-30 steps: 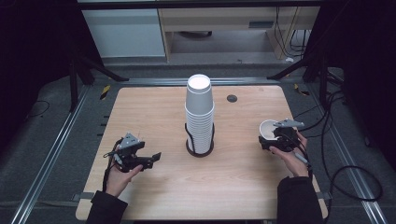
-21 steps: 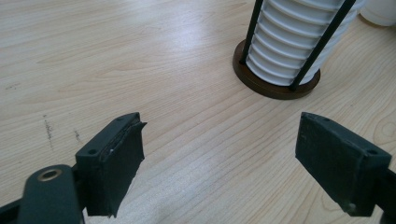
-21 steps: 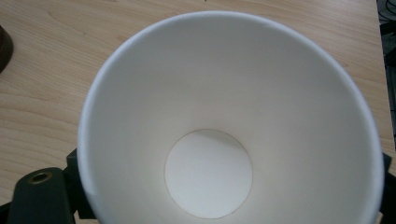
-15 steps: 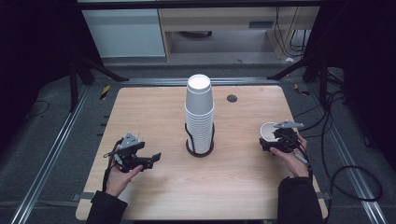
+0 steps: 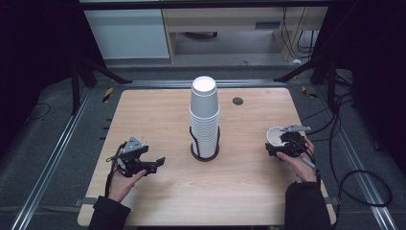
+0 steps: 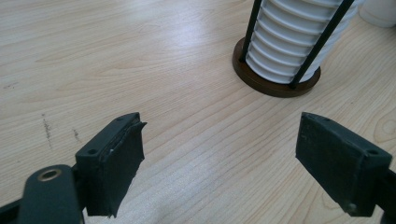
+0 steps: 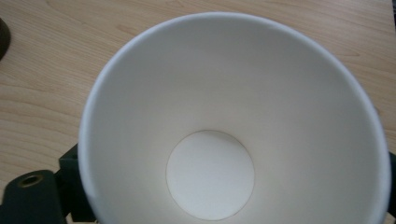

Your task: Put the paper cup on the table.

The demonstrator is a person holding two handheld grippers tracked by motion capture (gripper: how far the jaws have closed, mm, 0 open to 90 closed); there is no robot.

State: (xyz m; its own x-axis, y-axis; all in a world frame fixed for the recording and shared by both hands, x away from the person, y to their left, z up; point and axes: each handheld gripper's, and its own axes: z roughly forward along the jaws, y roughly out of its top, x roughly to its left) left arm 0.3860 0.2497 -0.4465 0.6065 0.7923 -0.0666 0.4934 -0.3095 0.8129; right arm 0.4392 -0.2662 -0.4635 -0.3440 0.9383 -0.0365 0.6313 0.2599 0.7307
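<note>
Broadly, a pale wooden table (image 5: 163, 115) with rounded corners spans the scene, and near its middle a tall stack of white ribbed paper cups (image 5: 205, 115) stands upside down in a dark round-based wire holder (image 5: 205, 152). In the left gripper view that stack and its brown base sit at the far right of the bare wood. At the table's near right, the right gripper (image 5: 282, 143) holds a single white paper cup (image 7: 233, 121) between its black jaws, closed on the cup's sides; in the right gripper view the cup's open mouth faces the camera, its round bottom visible inside. The cup lies well apart from the stack, to its right. At the near left, the left gripper (image 6: 219, 154) hovers just over the wood with its jaws spread wide and nothing between them. A small dark round spot (image 5: 238, 100) marks the table's far right.
</note>
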